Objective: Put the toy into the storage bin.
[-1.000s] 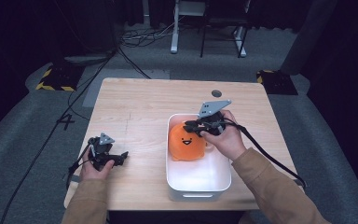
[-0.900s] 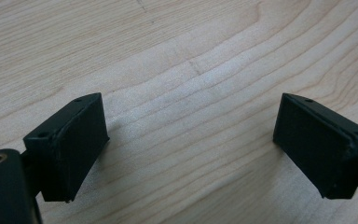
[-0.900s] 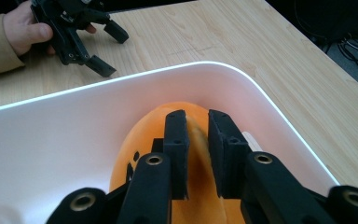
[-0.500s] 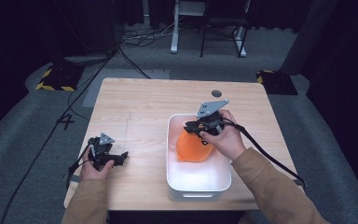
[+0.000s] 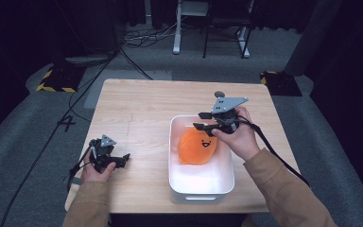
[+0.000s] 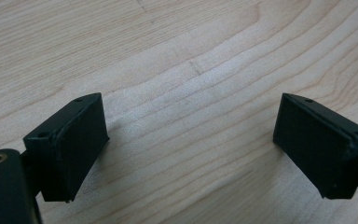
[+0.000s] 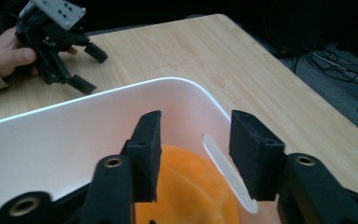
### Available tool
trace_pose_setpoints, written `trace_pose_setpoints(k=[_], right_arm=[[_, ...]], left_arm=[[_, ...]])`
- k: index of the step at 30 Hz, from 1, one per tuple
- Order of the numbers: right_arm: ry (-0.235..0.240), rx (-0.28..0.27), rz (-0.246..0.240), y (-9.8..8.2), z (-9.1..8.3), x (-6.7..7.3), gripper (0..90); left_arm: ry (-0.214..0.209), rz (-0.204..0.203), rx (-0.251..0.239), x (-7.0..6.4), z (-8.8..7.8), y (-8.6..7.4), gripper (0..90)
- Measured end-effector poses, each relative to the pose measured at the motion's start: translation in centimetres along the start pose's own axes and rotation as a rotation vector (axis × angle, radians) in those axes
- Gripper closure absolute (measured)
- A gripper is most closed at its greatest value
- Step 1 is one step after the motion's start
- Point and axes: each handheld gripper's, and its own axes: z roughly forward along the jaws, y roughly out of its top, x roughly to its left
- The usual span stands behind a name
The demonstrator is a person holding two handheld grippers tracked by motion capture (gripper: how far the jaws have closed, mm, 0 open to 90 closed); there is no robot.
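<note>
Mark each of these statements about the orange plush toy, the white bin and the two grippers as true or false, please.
1. The orange plush toy lies inside the white bin. True.
2. The right gripper clamps the toy. False: its jaws have just been opening and stand apart above it.
3. The left gripper holds a cup. False: it is open over bare wooden table.
4. The toy has a smiling face. True.

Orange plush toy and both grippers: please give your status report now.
Right gripper jaws just opened, nothing between them, above orange plush toy. Toy lies in white bin, released. Left gripper open, on table. Nothing in the way.
</note>
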Motion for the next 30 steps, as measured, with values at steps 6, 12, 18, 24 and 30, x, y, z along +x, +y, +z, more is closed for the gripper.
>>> trace_pose_setpoints(k=[6, 12, 18, 24, 30], right_arm=[[-0.041, -0.038, 0.038, -0.3, -1.6, -1.0, 43.4], [-0.073, -0.055, 0.065, -1.0, -3.2, -1.8, 41.9], [-0.127, 0.003, 0.055, -1.6, -4.8, -2.5, 37.7], [-0.174, 0.020, 0.077, -2.6, -6.3, -3.1, 34.3], [-0.202, 0.055, 0.112, -3.9, -7.5, -4.0, 31.9]], left_arm=[[0.001, 0.000, 0.000, 0.0, 0.0, 0.0, 9.9], [-0.001, 0.000, -0.002, 0.0, 0.0, 0.0, 9.9], [-0.004, -0.002, -0.005, -0.1, -0.1, -0.2, 10.0], [-0.001, -0.004, -0.002, -0.2, -0.1, -0.2, 10.0], [-0.001, -0.004, -0.003, -0.2, -0.1, -0.2, 10.0]])
